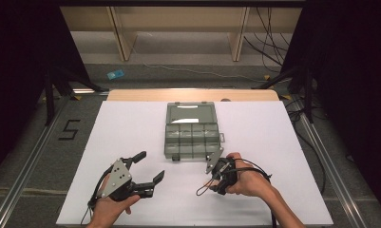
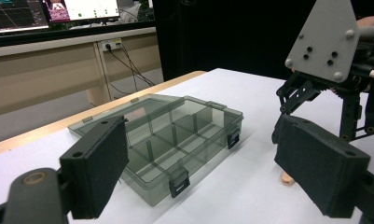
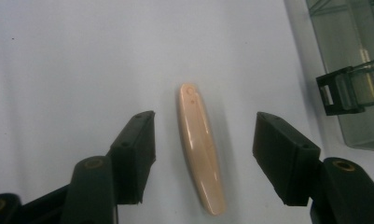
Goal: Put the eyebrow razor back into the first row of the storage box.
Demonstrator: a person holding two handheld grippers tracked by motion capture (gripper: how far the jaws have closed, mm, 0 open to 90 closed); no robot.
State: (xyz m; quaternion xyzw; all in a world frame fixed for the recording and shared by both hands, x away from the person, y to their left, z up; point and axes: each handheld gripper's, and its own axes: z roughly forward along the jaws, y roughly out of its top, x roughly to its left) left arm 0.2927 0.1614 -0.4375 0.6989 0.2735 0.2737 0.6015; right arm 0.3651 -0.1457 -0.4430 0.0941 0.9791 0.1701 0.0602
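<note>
A slim peach-coloured piece (image 3: 199, 149) lies on the white table top, lengthwise between the jaws of my right gripper (image 3: 203, 154). Those jaws are open, with a gap to the piece on each side. In the high view the right gripper (image 1: 220, 175) points down at the table just in front of an open, clear grey compartment box (image 1: 192, 140). My left gripper (image 1: 150, 166) rests open at the near left with nothing in it. In the left gripper view, its jaws (image 2: 198, 172) frame the box (image 2: 175, 140), and the end of the peach piece (image 2: 286, 179) shows beneath the right gripper's grey plate (image 2: 325, 42).
The box's lid (image 1: 190, 114) lies folded back flat towards the far edge, with black latches (image 2: 179, 183) on the box's near wall. A white sheet (image 1: 126, 128) covers the table, and a wooden strip (image 1: 193, 95) shows at its far edge. Floor cables run beyond.
</note>
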